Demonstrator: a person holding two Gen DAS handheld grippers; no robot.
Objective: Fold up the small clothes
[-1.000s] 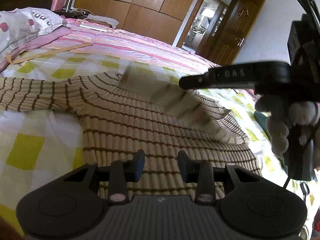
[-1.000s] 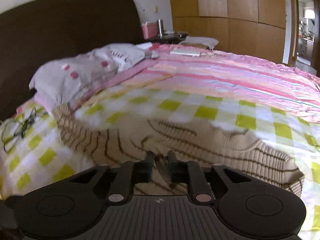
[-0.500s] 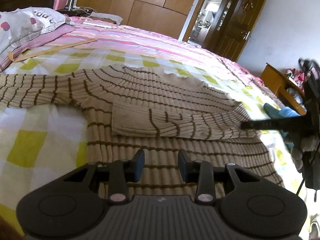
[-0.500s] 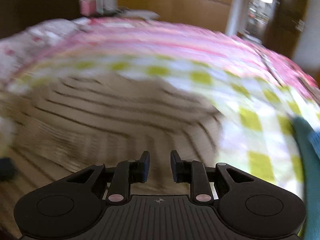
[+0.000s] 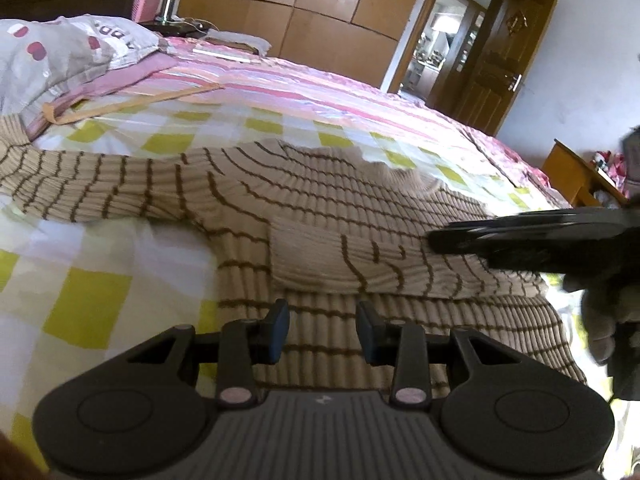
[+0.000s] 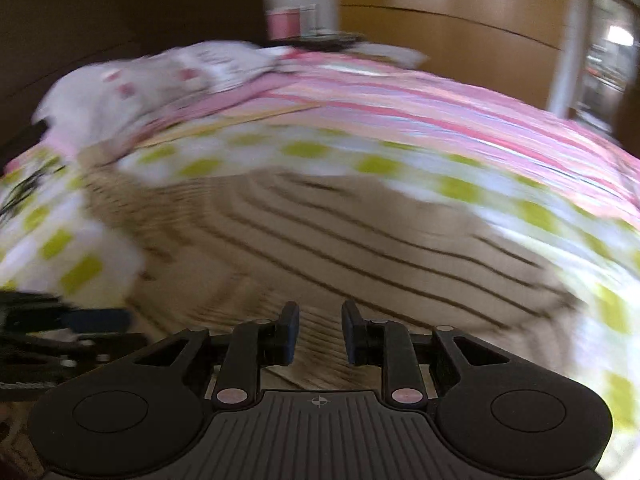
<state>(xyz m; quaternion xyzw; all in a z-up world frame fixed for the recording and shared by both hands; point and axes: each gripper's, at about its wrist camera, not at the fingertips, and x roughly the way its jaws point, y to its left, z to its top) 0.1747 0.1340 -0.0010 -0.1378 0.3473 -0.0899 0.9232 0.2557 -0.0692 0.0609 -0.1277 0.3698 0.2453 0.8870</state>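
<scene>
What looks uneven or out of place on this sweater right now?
The sweater is only half folded: one sleeve lies across the chest, while the other sleeve stretches out flat toward the pillow. Nothing looks damaged or spilled.

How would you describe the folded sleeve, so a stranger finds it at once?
On the bed with the yellow-checked sheet lies a beige striped sweater. One sleeve is folded across its chest. The other sleeve stretches straight out over the sheet.

I see the beige brown-striped knit sweater (image 5: 320,208) spread mid-bed on the yellow-checked sheet (image 5: 92,280), one sleeve folded across it, spotted grey pillow (image 5: 52,56) toward the head edge.
</scene>
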